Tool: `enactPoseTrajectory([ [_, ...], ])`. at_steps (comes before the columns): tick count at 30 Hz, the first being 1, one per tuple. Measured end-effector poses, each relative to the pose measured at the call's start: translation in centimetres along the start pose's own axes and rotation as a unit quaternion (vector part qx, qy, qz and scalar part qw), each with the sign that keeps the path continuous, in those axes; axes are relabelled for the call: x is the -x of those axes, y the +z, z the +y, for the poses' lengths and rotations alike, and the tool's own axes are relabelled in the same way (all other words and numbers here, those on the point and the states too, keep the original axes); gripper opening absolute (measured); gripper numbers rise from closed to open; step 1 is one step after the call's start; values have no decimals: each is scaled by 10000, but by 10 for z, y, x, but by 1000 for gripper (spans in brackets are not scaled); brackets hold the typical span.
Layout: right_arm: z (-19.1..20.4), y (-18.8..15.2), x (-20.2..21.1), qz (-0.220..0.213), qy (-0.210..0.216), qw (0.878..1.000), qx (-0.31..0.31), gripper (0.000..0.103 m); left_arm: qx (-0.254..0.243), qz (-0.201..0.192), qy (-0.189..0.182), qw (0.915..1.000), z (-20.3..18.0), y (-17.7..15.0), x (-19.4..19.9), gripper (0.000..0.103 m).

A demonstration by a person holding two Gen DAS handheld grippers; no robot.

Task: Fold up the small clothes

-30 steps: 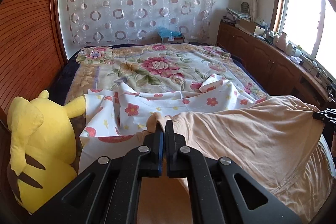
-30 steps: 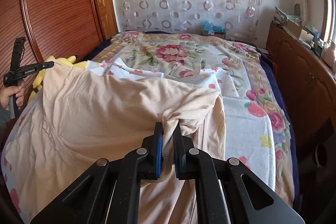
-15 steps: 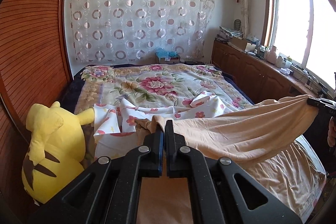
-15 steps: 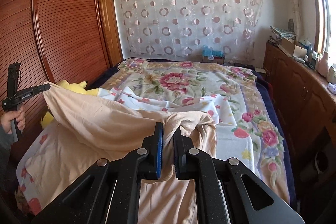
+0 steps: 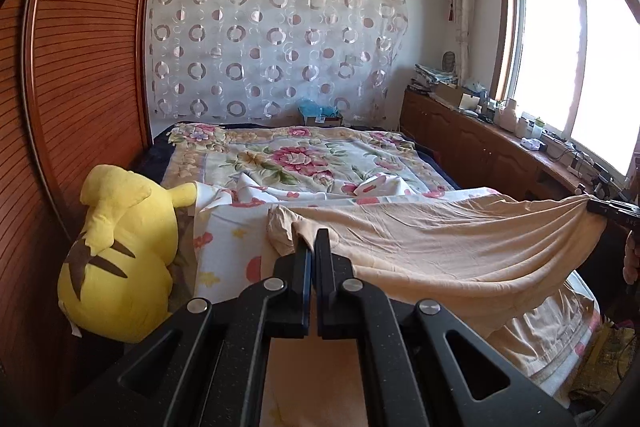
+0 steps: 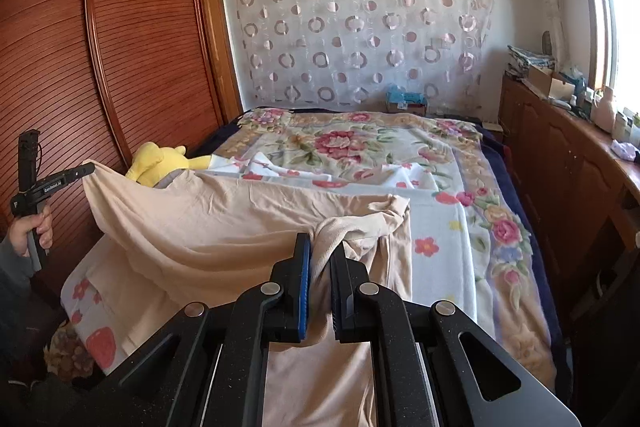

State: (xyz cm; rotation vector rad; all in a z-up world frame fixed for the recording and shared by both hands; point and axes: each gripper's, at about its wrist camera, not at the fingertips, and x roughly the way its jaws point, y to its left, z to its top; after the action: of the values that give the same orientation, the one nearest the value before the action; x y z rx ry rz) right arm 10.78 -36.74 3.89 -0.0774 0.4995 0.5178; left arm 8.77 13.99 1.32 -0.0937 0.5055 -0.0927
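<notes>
A beige garment [image 5: 440, 247] hangs stretched between both grippers above the near end of the bed; it also shows in the right wrist view [image 6: 224, 227]. My left gripper [image 5: 313, 241] is shut on its left corner. My right gripper [image 6: 320, 247] is shut on a bunched corner of it. The right gripper shows at the far right of the left wrist view [image 5: 596, 207], and the left gripper at the far left of the right wrist view [image 6: 86, 169]. The lower part of the garment drapes out of sight under the grippers.
The bed carries a floral blanket [image 5: 304, 159] and a white flowered sheet [image 6: 440, 227] under the garment. A yellow plush toy [image 5: 120, 247] sits at the bed's left edge against a wooden wardrobe [image 6: 100, 67]. A low cluttered cabinet [image 5: 500, 147] runs along the window side.
Both grippers have risen and pulled back from the bed with the garment, which now hangs higher and tauter between them. Both stay shut.
</notes>
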Motion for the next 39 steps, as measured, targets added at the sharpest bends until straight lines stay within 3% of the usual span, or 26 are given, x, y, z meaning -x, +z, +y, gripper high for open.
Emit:
enactPoseTrajectory([
  [6,-3,-37,22,275,-97,9995,-156,9,181,362,-37,9992,5,-51,5,2],
  [13,-16,-90,-17,1074,-373,9928,-389,9,289,842,150,9959,9,-96,-11,2],
  [20,-12,-91,-31,1218,-631,9901,-295,16,271,891,261,9953,7,-111,3,2],
  [23,-11,-88,-23,1128,-745,9904,-303,27,311,873,295,9953,7,-114,9,3],
  [24,-10,-90,-16,1073,-791,9906,-317,30,329,851,305,9954,8,-114,12,5],
  [28,-9,-96,-3,858,-855,9920,-347,39,372,811,236,9957,13,-115,17,41],
  [29,-8,-100,-2,821,-834,9926,-330,40,406,846,209,9954,15,-115,15,46],
  [31,-6,-104,-4,763,-779,9935,-337,44,475,906,197,9946,15,-117,11,72],
  [33,-3,-109,-10,751,-694,9941,-366,45,463,1016,202,9935,14,-120,5,78],
  [39,1,-125,-29,862,-779,9928,-292,45,504,1226,215,9909,8,-127,-6,78],
])
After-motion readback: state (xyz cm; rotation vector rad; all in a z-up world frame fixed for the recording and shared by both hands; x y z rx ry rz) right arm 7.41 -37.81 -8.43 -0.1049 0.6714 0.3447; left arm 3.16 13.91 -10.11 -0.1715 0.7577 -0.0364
